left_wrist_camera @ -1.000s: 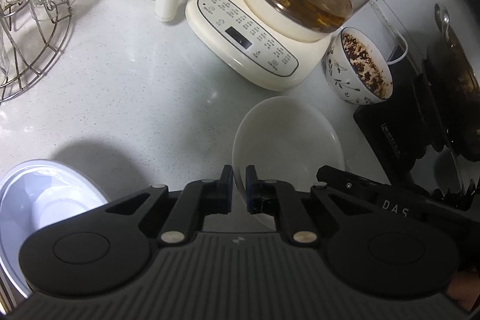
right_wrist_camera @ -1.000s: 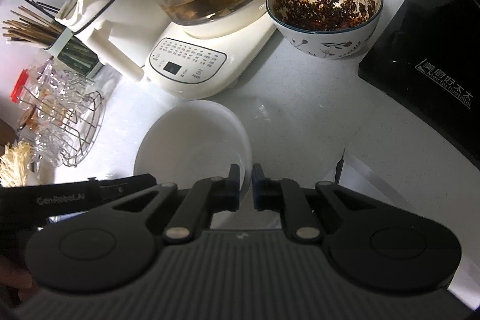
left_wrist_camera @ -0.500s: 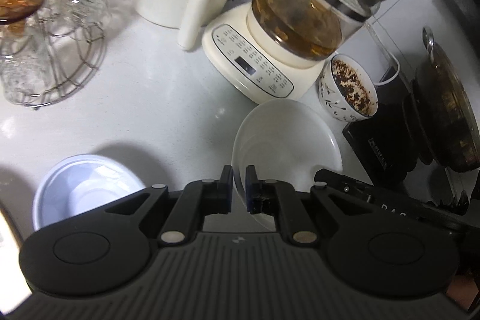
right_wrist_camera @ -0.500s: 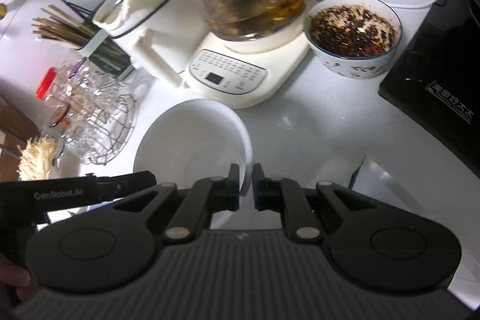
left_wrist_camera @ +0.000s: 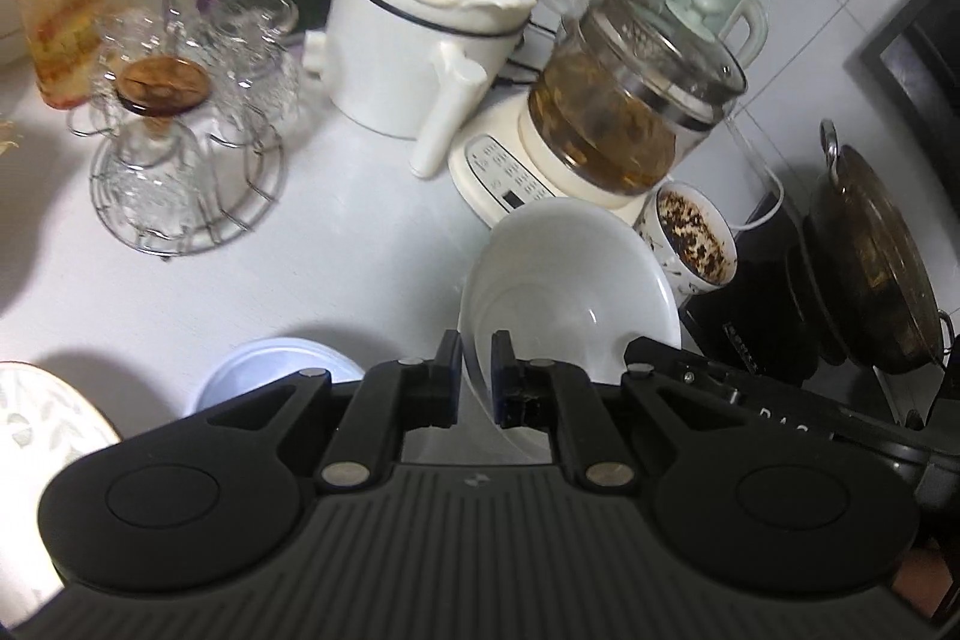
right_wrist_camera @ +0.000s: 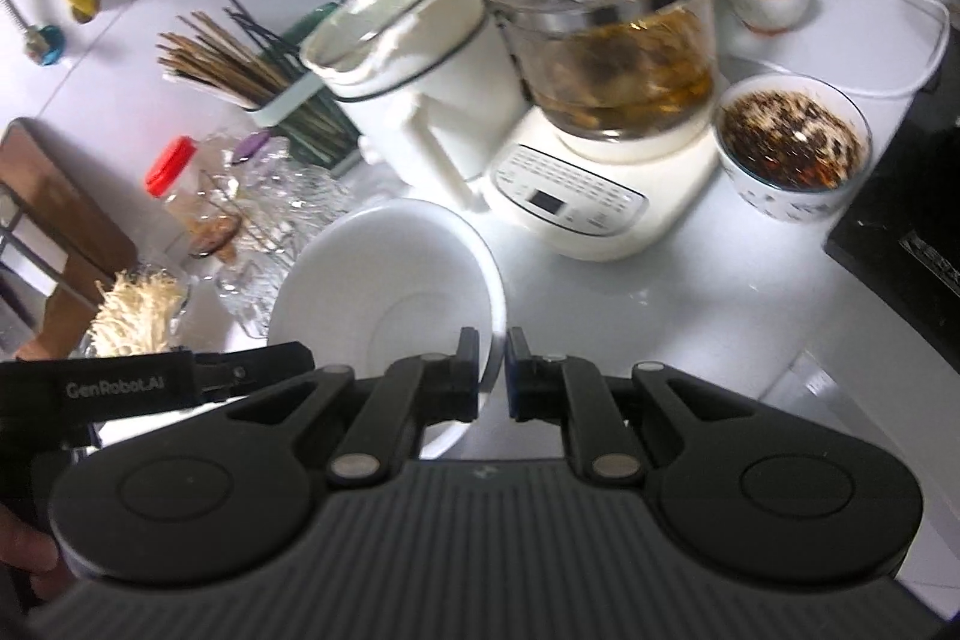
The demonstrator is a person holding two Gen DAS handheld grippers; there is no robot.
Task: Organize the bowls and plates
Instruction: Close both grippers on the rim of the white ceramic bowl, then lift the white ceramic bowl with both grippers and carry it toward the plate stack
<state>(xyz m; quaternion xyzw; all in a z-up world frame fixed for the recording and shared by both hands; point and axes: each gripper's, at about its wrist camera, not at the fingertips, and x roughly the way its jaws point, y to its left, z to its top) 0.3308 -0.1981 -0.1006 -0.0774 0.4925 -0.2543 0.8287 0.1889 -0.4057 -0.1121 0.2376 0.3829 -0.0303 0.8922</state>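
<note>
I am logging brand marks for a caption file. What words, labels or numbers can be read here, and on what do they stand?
"GenRobot.AI": on the body of the left hand-held gripper, seen from the right wrist.
"D A S", partly cut off: on the body of the right hand-held gripper, seen from the left wrist.
Kettle base panel: button labels and display too small to read.
Induction cooker: white print blurred, unreadable.

Both views are dim and grainy, with cool light falling from above. The white table (left_wrist_camera: 336, 244) glares near the middle and darkens toward the corners, where the fisheye lens bends straight lines and vignettes to black. Soft dark shadows lie on the table at the left edge of the left view. The glass rack (left_wrist_camera: 180, 148) and red-capped jar (right_wrist_camera: 174, 178) are smeared by motion blur. The glass kettle (right_wrist_camera: 606, 40) looks soft, with bright specks of reflection on its wall.
</note>
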